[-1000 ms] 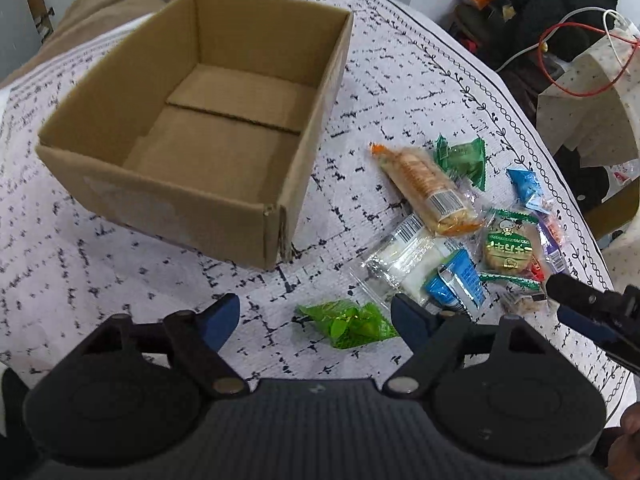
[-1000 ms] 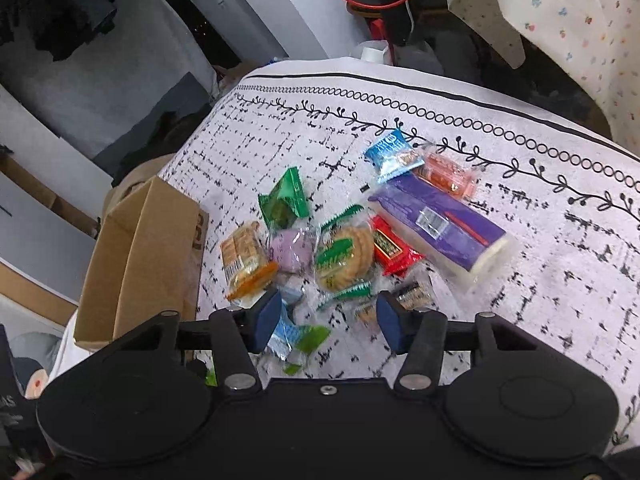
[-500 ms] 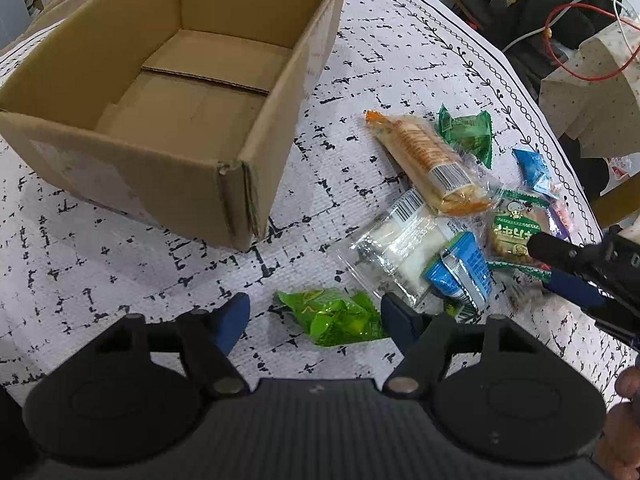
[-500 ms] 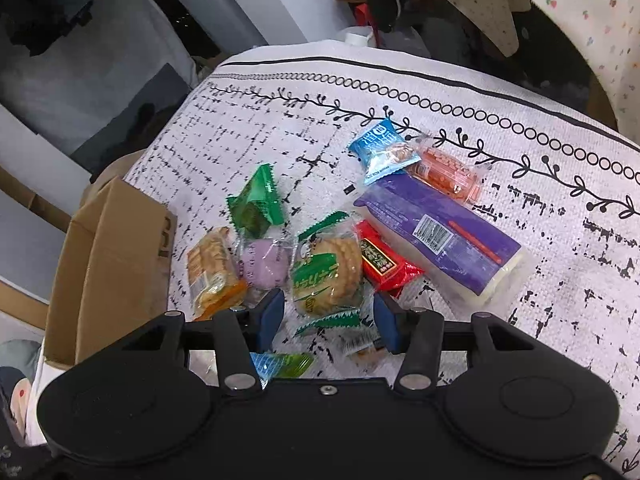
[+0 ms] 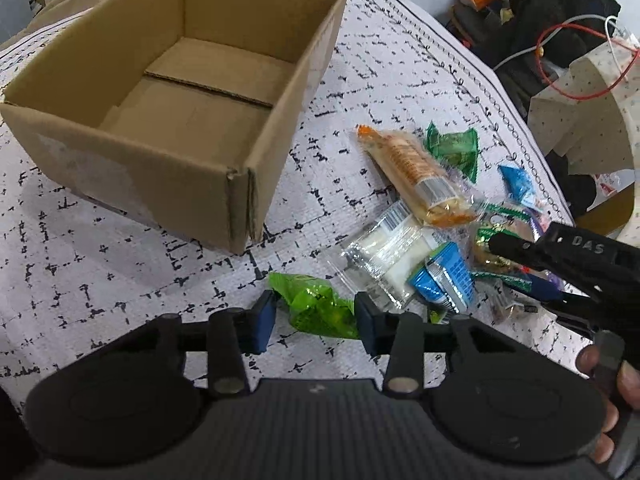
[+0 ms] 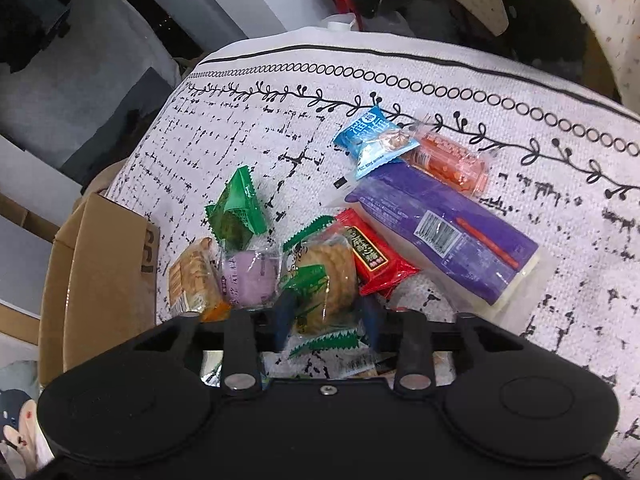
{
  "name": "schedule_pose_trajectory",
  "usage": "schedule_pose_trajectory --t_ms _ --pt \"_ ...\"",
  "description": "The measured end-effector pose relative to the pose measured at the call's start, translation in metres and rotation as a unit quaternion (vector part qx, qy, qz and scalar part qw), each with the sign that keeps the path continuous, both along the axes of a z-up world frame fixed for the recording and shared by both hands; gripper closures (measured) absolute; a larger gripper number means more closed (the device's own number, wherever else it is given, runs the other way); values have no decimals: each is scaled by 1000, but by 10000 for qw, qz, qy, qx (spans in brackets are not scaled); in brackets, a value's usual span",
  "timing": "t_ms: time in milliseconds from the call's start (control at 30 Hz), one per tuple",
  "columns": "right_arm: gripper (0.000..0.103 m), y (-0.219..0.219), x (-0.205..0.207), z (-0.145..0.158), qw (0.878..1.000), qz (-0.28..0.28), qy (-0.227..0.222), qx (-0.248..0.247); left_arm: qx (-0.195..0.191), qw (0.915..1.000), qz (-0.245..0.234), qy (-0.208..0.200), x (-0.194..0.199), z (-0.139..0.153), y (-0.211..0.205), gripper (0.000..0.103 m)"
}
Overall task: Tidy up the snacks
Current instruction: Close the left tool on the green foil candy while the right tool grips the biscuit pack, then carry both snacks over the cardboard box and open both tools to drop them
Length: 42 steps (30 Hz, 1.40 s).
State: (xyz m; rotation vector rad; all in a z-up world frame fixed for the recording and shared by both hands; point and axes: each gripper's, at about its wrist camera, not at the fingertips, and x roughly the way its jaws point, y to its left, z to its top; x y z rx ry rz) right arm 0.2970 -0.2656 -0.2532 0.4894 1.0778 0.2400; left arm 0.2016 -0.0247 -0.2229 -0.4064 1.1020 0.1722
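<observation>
White black-flecked cloth covers counter [image 5: 120, 272]. Left gripper [image 5: 316, 320] closing around bright green candy [image 5: 316, 308], pads not quite touching. Right gripper [image 6: 326, 314] closing on green-trimmed cookie pack [image 6: 320, 280], crowded by red packet [image 6: 372, 256], purple bun [image 6: 250, 276]. Empty cardboard box [image 5: 168, 168] nearby.

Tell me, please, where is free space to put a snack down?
The cardboard box is empty inside. The tablecloth is bare between the box and the orange cracker pack. Crowded: the snack pile around the purple pack.
</observation>
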Motion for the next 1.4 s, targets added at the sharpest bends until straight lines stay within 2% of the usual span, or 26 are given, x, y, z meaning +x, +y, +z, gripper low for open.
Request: schedule_pose_trajectory --t_ms 167,267,533,900,1133,1400 --pt "78 -2 -7 10 9997 45 -218 94 146 9997 16 -183 -4 11 -1 64" --pt "81 -3 -12 19 9989 98 -434 169 212 9995 3 -254 -7 18 -3 72" --pt "83 -5 -21 35 9962 136 -752 424 350 9982 -61 -481 -13 38 -12 73" --pt "84 4 -31 60 9874 340 -1274 873 465 9953 -11 -850 -19 80 -9 73" --pt "84 14 -34 73 9803 400 -1494 1227 591 9924 69 -1073 -16 105 -1 73" --pt "84 33 -31 79 9734 526 -1614 1540 675 9904 290 -1173 -10 116 18 73"
